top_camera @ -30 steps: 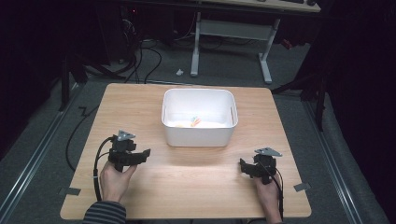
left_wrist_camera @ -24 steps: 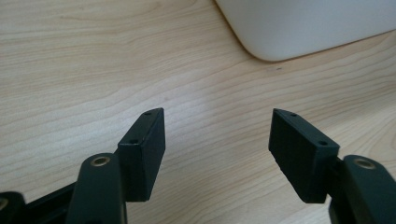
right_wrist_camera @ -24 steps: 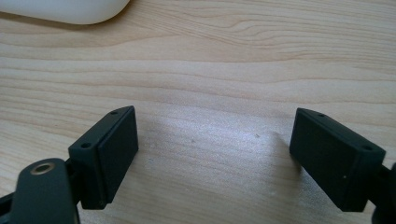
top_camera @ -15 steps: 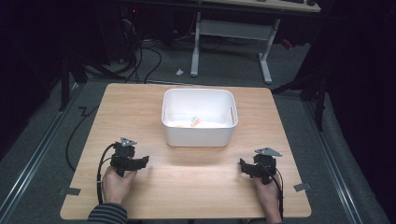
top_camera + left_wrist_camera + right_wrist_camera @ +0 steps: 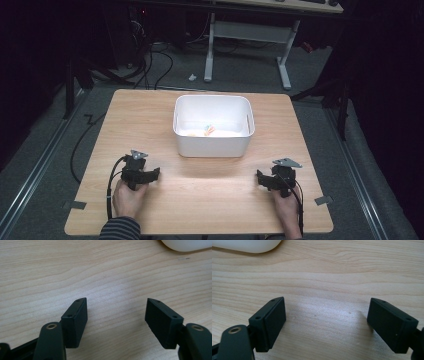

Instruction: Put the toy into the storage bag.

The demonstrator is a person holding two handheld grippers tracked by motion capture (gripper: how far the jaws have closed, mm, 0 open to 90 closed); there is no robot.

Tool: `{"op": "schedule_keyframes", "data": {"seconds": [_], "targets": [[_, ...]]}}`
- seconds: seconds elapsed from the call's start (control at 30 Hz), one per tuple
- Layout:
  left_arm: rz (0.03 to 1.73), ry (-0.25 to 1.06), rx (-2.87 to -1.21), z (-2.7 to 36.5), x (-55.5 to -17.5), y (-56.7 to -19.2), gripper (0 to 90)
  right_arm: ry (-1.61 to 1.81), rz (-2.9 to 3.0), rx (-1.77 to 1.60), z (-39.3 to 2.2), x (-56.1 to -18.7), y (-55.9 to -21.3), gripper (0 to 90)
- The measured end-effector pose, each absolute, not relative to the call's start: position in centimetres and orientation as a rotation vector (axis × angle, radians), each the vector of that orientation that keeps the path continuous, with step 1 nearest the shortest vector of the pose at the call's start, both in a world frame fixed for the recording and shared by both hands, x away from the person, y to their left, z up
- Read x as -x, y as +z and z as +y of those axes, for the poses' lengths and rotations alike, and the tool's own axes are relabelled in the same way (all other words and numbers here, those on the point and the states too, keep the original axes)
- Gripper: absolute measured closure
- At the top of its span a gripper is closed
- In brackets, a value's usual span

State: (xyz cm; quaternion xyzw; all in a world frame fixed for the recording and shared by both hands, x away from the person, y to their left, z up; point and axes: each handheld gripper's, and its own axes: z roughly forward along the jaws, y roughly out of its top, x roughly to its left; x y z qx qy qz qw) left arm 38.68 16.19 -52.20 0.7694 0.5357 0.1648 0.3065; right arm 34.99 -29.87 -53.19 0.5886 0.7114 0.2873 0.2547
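The white bin [image 5: 213,145] stood on the table [image 5: 150,115], ahead of both grippers and well apart from each, with small orange pieces [image 5: 210,130] lying inside it. The left gripper [image 5: 155,174] rested low on the wood, below and left of the bin; its jaws had just been opening and stood spread with only bare tabletop between them. The right gripper [image 5: 259,178] sat below and right of the bin, jaws likewise spread and holding nothing.
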Motion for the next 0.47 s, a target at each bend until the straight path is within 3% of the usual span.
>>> {"op": "schedule_keyframes", "data": {"seconds": [0.27, 0.47], "targets": [[1.344, 0.575, -1.974, 15.6, -38.3, -53.6, 23.8, 0.780, 1.932, -1.599, -29.9, -35.0, -53.2, 15.5], [1.359, 0.583, -1.965, 15.5, -38.0, -53.6, 22.7, 0.780, 1.932, -1.599, -29.9, -35.0, -53.2, 15.4]]}}
